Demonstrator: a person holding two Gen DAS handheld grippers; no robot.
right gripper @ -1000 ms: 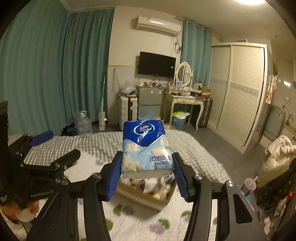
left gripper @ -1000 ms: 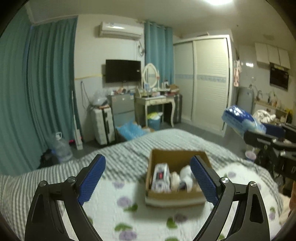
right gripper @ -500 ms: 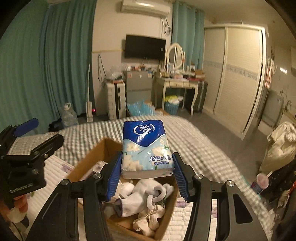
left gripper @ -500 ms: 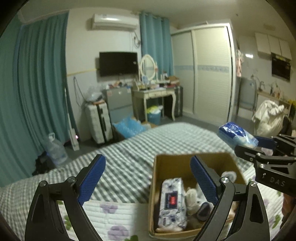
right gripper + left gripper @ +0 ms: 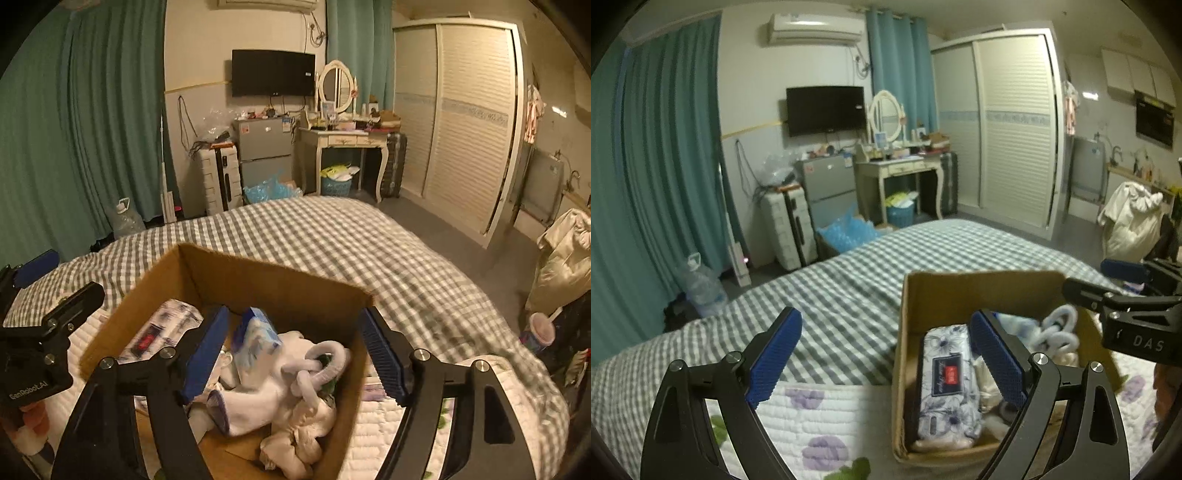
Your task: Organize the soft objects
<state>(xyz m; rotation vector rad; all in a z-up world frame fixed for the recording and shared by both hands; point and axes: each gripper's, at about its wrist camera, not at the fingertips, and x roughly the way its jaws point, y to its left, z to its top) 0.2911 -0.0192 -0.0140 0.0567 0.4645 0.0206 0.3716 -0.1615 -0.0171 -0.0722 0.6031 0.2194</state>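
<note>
Blue tissue pack point(image 5: 255, 341) lies inside the cardboard box point(image 5: 273, 286), tilted, leaning against a heap of white socks point(image 5: 291, 384); free of both claws. Floral wipes pack point(image 5: 947, 380) lies flat along the box's left side, next to the socks. Box sits on the bed point(image 5: 332, 236), on a white quilt with purple flowers point(image 5: 820, 410) over a grey checked cover. Right claw point(image 5: 293, 356): blue pads spread wide apart, nothing between them, hanging above the box opening over the tissue pack and socks. Left claw point(image 5: 886, 363): pads also wide apart, empty, one pad over the quilt and the other over the box's interior by the wipes pack.
</note>
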